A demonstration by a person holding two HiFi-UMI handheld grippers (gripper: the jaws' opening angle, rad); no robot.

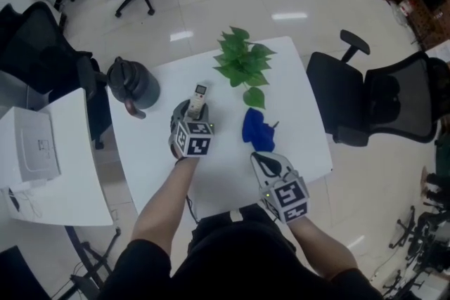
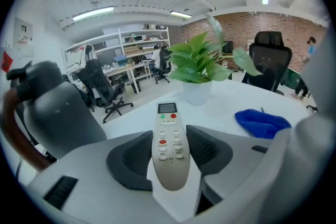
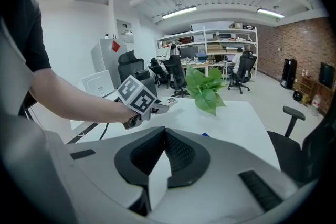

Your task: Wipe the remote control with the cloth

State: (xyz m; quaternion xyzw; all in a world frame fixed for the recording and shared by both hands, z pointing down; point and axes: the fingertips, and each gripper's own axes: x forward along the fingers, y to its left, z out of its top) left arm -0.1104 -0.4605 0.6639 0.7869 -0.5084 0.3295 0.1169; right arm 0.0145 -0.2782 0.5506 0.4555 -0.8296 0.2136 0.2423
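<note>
Left gripper [image 1: 190, 111] is holding the slim pale-grey plastic remote control [image 2: 169, 149] near the green leafy potted plant [image 1: 242, 63].
Its fingers [image 2: 134, 152] are clamping the remote's sides. Right gripper [image 3: 164, 134] fingers are sitting closed, empty. The crumpled blue cloth [image 1: 259, 130] is lying on the white desk [image 1: 299, 116], just below the plant, apart from the remote.

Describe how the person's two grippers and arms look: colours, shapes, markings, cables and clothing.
The left gripper and right gripper are light grey, each with two curved jaws lined with dark ribbed pads and a cube of black-and-white square markers. A black cable trails from the left gripper. The person wears a dark short-sleeved top.
</note>
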